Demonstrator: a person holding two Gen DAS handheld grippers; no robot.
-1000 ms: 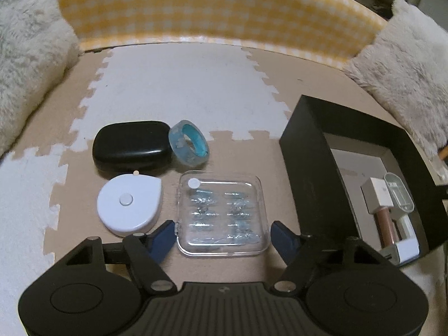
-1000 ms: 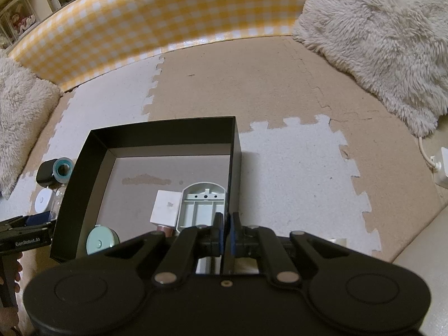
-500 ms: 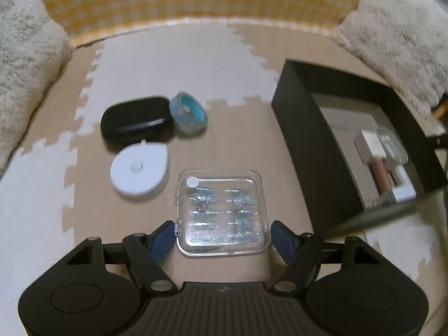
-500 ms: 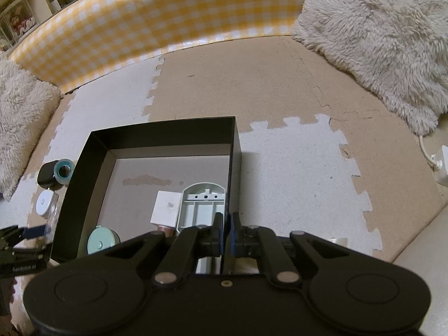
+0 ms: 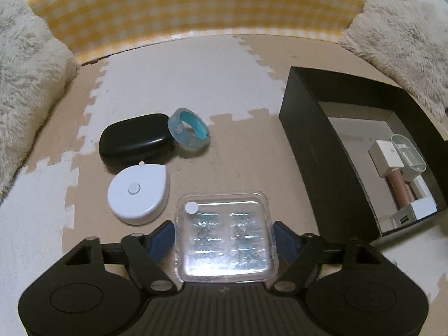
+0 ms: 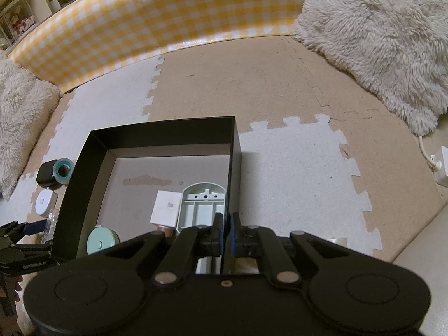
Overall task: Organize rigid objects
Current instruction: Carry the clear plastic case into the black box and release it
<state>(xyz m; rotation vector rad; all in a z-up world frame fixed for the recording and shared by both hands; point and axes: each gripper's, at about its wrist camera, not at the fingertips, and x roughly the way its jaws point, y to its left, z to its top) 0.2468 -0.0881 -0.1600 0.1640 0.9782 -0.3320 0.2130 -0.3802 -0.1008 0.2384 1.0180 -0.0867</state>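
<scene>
My left gripper is shut on a clear plastic case of small parts, its blue fingertips pressed to the case's two sides. The case is tilted up off the foam mat. On the mat beyond it lie a white tape measure, a black oval case and a blue tape roll. A black open box stands to the right. My right gripper is shut on nothing, over the box's right wall. The left gripper and its case show beside the box's left wall.
Inside the box lie a white block, a grey tray, a mint round tin and a rose-gold cylinder. Fluffy cushions and a yellow checked barrier ring the mat. A white plug sits far right.
The left gripper has rolled and shifted a little with the clear case between its fingers; the case now sits closer and tilted. The right gripper has not moved.
</scene>
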